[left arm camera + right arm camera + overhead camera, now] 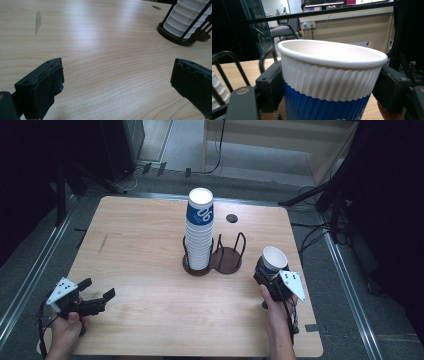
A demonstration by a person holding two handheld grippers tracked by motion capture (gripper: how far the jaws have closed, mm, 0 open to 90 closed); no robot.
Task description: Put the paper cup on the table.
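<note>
A tall stack of white and blue ribbed paper cups point(200, 227) stands upside down in the left ring of a dark wire cup holder point(226, 260) at the table's middle; the stack's base point(186, 17) sits at the upper right of the left gripper view. My right gripper point(267, 272) at the right of the table is shut on a single paper cup point(273, 260), held upright with its mouth up. Both pads press the ribbed cup point(329, 82) in the right gripper view. My left gripper point(97, 289) rests near the front left, open, with bare wood between its jaws point(116, 82).
The wooden table point(145, 250) has a round cable hole point(231, 218) behind the holder and a grey smudge point(38, 21) at the left. The holder's right ring holds no cups. Dark stands and cables surround the table on the floor.
</note>
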